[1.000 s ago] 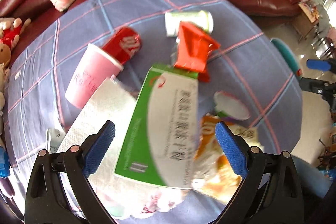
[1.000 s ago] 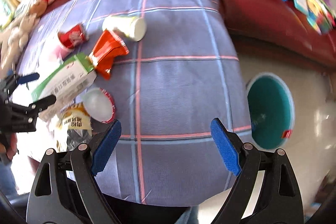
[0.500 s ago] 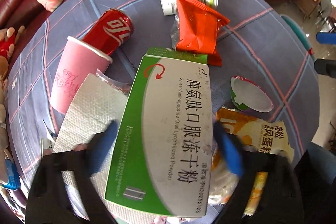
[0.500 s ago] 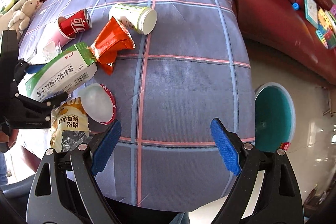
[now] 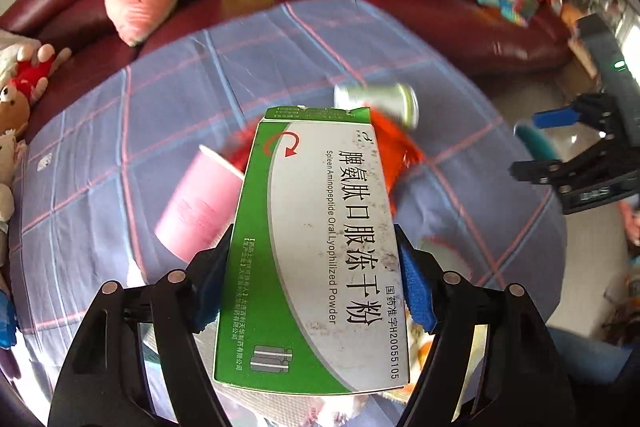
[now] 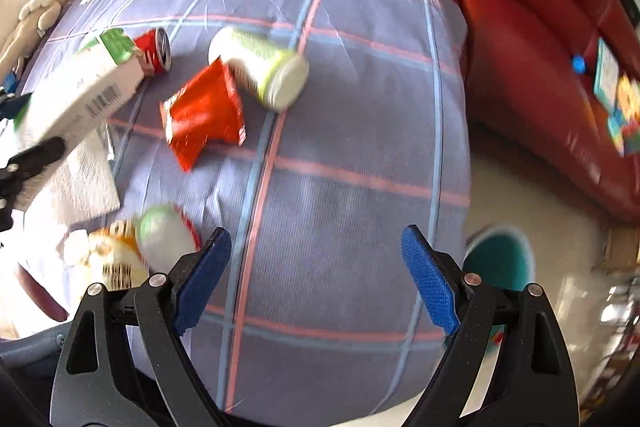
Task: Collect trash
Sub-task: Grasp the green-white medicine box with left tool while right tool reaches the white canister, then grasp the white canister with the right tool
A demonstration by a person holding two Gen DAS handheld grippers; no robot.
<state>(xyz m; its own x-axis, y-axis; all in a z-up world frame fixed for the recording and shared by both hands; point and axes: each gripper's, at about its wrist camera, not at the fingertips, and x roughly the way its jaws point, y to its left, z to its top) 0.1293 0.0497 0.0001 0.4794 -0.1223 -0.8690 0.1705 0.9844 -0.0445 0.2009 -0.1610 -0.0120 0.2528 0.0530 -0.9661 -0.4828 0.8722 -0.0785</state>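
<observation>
The left tool (image 5: 316,283) is clamped on the box (image 5: 320,247), its blue pads pressed to the box's long sides; the box sticks straight out ahead of the tool, lifted off the tabletop (image 5: 120,155). The right tool (image 6: 316,275) is spread wide and holds nothing, with bare plaid cloth between its fingers.

Containers: the teal bin (image 6: 498,259) stands on the floor just right of the right tool's right finger; its inside is too blurred to read. Left of the box in the left view lies a pink cup (image 5: 196,203) on its side, mouth turned away, contents hidden. Ahead of the box tip lies a white-green bottle (image 5: 376,103) on its side.

Only the right view shows the red can (image 6: 154,51) behind the raised box (image 6: 84,87), the whole red wrapper (image 6: 204,115) touching the bottle (image 6: 264,71), the paper towel (image 6: 80,179) under the box, and a round lid (image 6: 166,235) with a yellow packet (image 6: 112,259) just left of the tool's left finger. Only the left view shows the box's printed face, and the right tool (image 5: 572,163) off to its right.
</observation>
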